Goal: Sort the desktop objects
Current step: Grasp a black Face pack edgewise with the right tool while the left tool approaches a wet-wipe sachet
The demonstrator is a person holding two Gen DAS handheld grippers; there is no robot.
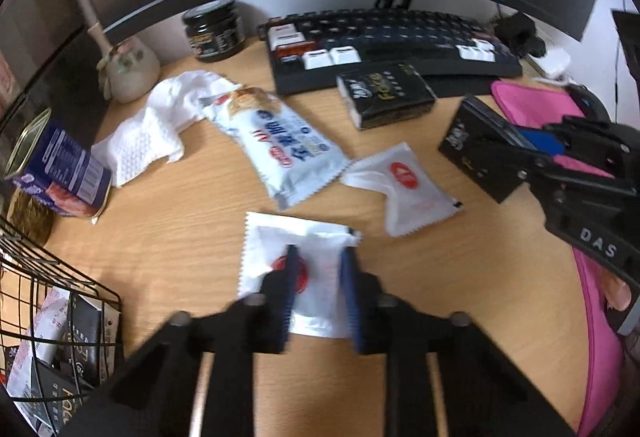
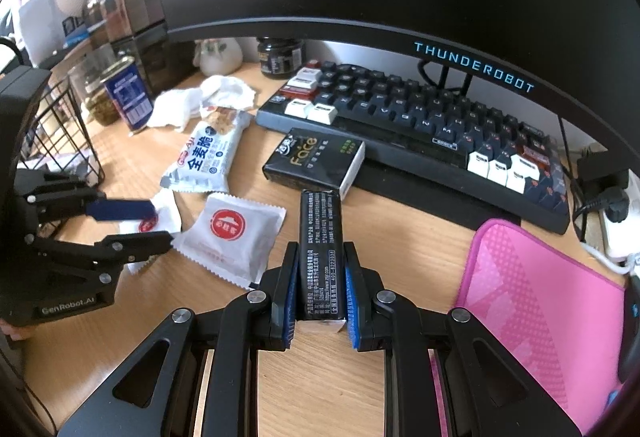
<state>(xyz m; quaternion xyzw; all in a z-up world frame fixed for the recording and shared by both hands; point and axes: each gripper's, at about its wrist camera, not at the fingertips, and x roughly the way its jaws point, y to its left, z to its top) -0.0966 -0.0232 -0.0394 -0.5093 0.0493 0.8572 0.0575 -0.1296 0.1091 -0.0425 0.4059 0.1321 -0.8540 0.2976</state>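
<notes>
The left gripper (image 1: 318, 277) is pinching a white sachet with a red round logo (image 1: 316, 301), its jaws clamped on the packet lying on the wooden desk (image 1: 180, 237). The right gripper (image 2: 322, 291) is gripping a black tissue pack (image 2: 320, 249) upright between its closed jaws, while a second white sachet (image 2: 230, 237) is lying just left of them.

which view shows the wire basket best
The left wrist view: the wire basket sits at lower left and you look into it, seeing black and white packets inside. The right wrist view shows only part of its side mesh at the left edge, behind the left tongs; contents unclear.
</notes>
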